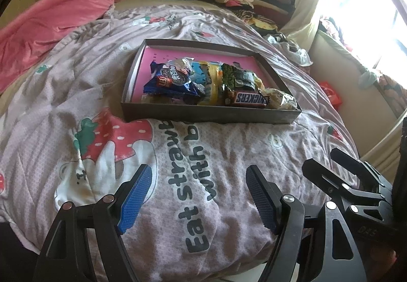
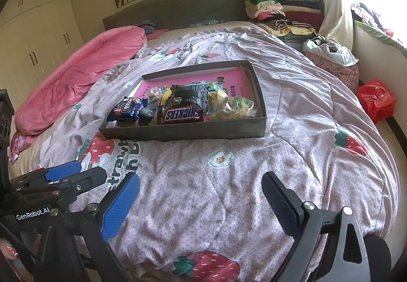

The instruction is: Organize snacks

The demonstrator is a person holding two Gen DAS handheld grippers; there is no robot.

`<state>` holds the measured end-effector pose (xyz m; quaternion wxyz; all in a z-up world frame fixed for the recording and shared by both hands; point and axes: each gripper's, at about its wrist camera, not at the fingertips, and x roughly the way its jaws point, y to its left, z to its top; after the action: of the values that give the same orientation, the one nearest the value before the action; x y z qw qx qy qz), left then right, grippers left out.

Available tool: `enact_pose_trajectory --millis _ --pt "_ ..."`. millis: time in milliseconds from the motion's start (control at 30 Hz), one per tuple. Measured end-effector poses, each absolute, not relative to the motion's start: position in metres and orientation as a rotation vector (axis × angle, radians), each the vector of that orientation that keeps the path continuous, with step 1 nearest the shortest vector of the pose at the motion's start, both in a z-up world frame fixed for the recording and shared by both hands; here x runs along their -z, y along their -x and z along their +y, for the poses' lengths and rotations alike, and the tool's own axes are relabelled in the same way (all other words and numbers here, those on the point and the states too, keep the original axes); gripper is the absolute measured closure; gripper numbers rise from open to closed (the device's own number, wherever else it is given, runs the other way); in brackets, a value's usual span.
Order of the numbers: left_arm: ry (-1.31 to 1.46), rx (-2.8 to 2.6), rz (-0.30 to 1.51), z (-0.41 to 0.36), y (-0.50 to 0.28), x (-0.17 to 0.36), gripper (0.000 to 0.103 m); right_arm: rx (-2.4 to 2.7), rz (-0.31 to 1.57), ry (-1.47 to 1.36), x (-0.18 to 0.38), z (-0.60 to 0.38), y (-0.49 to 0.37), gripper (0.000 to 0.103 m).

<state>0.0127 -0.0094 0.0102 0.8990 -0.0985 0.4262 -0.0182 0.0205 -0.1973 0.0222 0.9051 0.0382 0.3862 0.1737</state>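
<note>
My left claw (image 1: 198,195) and right claw (image 2: 201,203) both hang spread wide over the quilt (image 2: 229,180), gripping nothing. The snacks (image 1: 203,83) lie heaped in the tray (image 1: 208,116) on the bed ahead, a Snickers (image 2: 182,114) at its near edge.

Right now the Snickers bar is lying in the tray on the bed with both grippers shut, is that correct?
Not quite: the Snickers bar does lie in the tray, but both grippers are open, as each wrist view shows: left gripper, right gripper.
</note>
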Motion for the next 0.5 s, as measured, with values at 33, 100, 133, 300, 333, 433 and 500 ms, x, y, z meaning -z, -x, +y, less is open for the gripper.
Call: enact_pose_trajectory --millis 33,100,133,300,333,433,500 --pt "0.204 0.038 0.881 -0.0095 -0.0127 -0.0103 0.026 -0.356 0.798 -0.079 -0.0226 -0.1983 -0.0207 0.006" --pt "0.203 0.038 0.88 -0.0095 -0.0127 -0.0102 0.026 -0.357 0.797 -0.081 -0.0226 -0.1986 -0.0209 0.006" --pt "0.202 0.037 0.881 -0.0095 -0.0127 -0.0101 0.026 -0.356 0.798 -0.078 -0.0225 -0.1984 -0.0209 0.006" --pt "0.2 0.035 0.882 -0.0094 -0.0129 -0.0103 0.026 -0.357 0.797 -0.077 -0.0223 -0.199 -0.0208 0.006" --pt "0.2 0.034 0.883 -0.0093 -0.013 -0.0105 0.026 -0.358 0.797 -0.077 -0.0223 -0.1991 -0.0209 0.006" --pt "0.198 0.033 0.883 -0.0092 -0.013 -0.0108 0.026 -0.358 0.797 -0.081 -0.0223 -0.1991 -0.021 0.006" --pt "0.196 0.03 0.884 -0.009 -0.0131 -0.0104 0.026 -0.355 0.797 -0.082 -0.0223 -0.1994 -0.0211 0.006"
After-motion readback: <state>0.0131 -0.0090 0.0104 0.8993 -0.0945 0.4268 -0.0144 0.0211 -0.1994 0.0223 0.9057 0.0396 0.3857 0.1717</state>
